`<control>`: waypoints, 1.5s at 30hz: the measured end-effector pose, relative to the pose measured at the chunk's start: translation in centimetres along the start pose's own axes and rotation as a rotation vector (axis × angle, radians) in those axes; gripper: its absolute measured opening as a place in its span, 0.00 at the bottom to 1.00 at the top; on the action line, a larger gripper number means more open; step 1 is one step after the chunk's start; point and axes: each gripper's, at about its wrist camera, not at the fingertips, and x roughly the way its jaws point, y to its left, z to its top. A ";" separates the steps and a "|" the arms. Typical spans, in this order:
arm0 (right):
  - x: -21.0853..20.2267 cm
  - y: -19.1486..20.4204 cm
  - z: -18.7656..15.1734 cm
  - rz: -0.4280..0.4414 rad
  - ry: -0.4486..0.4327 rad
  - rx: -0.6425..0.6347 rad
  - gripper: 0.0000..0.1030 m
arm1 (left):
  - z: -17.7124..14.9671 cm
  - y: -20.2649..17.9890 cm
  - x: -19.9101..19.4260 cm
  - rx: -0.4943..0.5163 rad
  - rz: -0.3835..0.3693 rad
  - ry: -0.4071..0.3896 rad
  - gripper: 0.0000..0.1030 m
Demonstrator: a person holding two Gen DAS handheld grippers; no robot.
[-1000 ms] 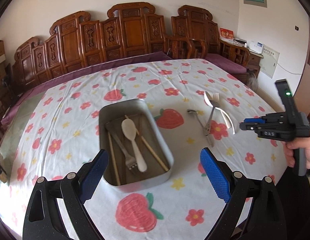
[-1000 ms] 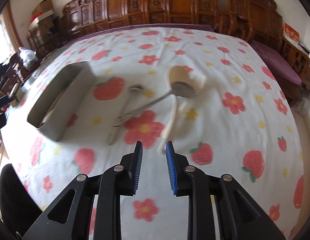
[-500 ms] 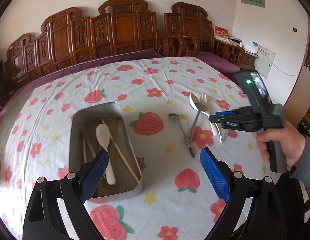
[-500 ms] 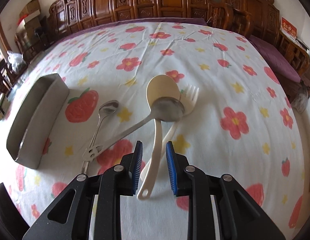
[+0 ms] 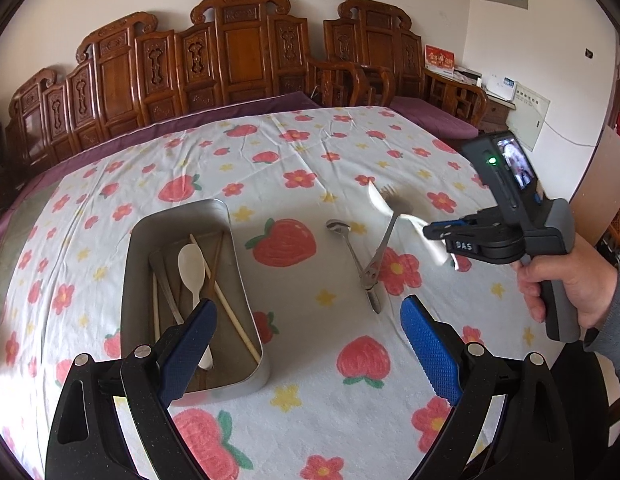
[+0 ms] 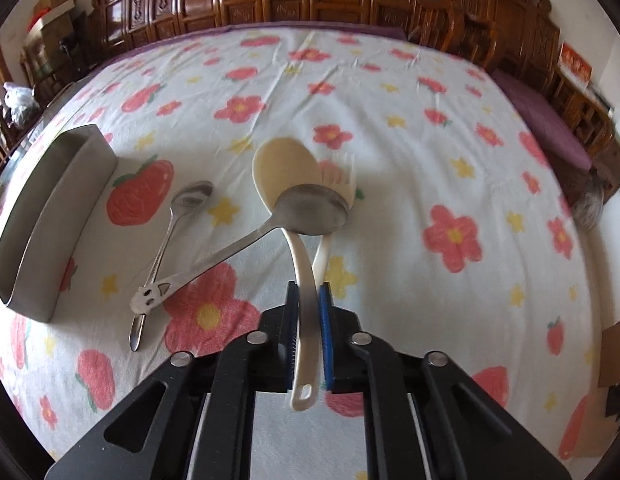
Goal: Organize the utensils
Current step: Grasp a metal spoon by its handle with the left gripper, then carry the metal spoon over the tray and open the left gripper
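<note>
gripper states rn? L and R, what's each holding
Left gripper: open, holding nothing, above the tray.
Right gripper: closed on the cream spoon by its handle.

1. Surface (image 5: 310, 152) draped in a white cloth printed with strawberries and flowers.
2. Rectangular grey metal tray (image 5: 230, 232), left.
3. Small steel spoon (image 6: 178, 232) and large steel spoon (image 6: 310, 212), handles crossing.
4. Cream plastic fork (image 6: 341, 176) beneath the large spoon's bowl.

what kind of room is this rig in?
Likely a home living or dining room: carved wooden bench seats along the wall, a strawberry-print tablecloth on the table, a metal tray of utensils.
</note>
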 end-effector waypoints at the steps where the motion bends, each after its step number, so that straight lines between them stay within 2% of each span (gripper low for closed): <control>1: -0.3 0.0 0.0 -0.007 -0.001 -0.009 0.09 | 0.0 -0.1 0.0 0.002 0.000 0.002 0.87; 5: -1.8 -0.3 0.0 -0.013 -0.051 -0.013 0.05 | 0.1 -0.7 0.3 0.008 -0.002 0.006 0.87; 12: -5.1 -0.9 0.6 0.023 -0.144 -0.019 0.05 | 0.2 -2.2 1.1 0.019 -0.016 0.020 0.87; 16: -5.8 -0.9 0.8 0.043 -0.149 -0.028 0.05 | 0.8 -2.9 2.2 0.010 -0.035 0.032 0.87; 22: -4.9 -2.2 -0.1 0.073 -0.116 0.004 0.05 | 2.3 -4.5 5.3 0.019 -0.061 0.050 0.87; 24: -4.1 -3.0 -0.5 0.079 -0.100 0.024 0.05 | 2.8 -5.2 6.6 0.032 -0.064 0.062 0.82; 26: -3.4 -3.6 -0.8 0.089 -0.088 0.044 0.05 | 3.4 -6.1 8.2 0.045 -0.079 0.088 0.72; 31: -1.8 -4.4 -1.1 0.125 -0.075 0.069 0.05 | 4.2 -7.8 11.9 0.087 -0.104 0.144 0.56; 39: -1.7 -5.0 -0.5 0.169 -0.090 0.077 0.05 | 4.8 -9.8 15.7 0.147 -0.114 0.188 0.48; 45: -1.7 -5.2 -0.5 0.171 -0.088 0.079 0.05 | 5.0 -10.7 17.2 0.168 -0.121 0.207 0.30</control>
